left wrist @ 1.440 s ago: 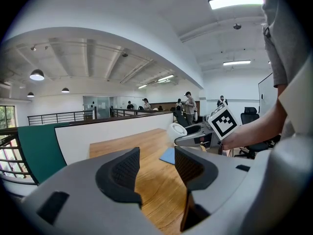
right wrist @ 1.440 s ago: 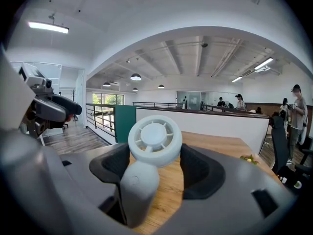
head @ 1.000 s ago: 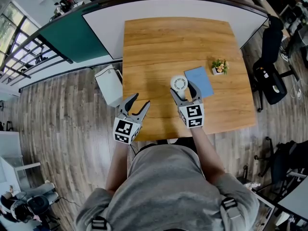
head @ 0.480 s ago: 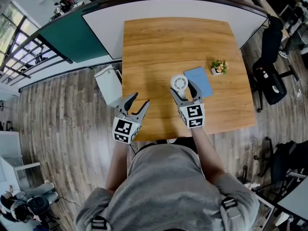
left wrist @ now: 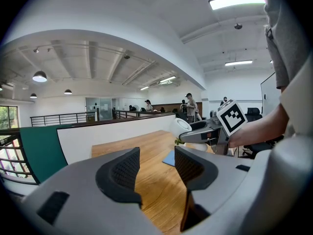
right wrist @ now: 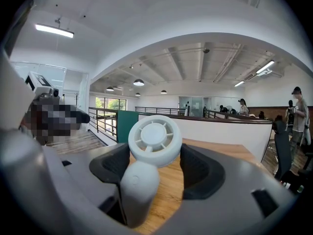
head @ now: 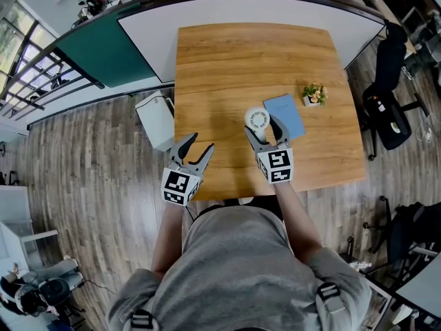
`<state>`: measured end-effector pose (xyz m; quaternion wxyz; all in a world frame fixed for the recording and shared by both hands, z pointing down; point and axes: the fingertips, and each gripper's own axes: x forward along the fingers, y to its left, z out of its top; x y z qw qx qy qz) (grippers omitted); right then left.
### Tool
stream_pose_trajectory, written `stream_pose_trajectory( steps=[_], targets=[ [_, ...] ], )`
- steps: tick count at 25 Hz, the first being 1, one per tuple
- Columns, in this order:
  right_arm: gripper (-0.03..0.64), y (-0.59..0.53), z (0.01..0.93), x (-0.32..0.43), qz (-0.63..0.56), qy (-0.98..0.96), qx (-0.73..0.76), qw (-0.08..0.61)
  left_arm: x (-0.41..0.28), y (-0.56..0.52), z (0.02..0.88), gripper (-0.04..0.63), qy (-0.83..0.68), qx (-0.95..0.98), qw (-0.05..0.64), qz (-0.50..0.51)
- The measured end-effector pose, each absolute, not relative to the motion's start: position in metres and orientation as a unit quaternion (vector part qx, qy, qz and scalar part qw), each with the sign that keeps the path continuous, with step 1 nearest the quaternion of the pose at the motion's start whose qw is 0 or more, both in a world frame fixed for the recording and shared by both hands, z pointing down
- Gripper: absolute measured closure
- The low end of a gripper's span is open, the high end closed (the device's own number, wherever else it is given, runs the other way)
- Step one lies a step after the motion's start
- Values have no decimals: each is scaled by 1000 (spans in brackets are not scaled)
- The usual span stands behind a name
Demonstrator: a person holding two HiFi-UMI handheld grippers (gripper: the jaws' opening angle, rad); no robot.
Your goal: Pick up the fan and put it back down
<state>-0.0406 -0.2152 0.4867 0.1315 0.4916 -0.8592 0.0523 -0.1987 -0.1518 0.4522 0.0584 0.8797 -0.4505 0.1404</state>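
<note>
At the near left corner of the counter (head: 241, 61) the left tongs (head: 201, 143) are standing wide and empty, while the right tongs (head: 262, 125) are gripping the white fan (head: 257, 120) by its round head, just beside the blue book (head: 286, 116), with the plant (head: 314, 95) farther.
</note>
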Motion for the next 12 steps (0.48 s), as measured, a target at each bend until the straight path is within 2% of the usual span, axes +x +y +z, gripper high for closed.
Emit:
stream_pose_trajectory(
  steps=[12],
  targets=[
    [282, -216, 510, -35, 65, -863, 478, 148, -190, -155, 470, 357, -449, 877, 76, 156]
  ],
)
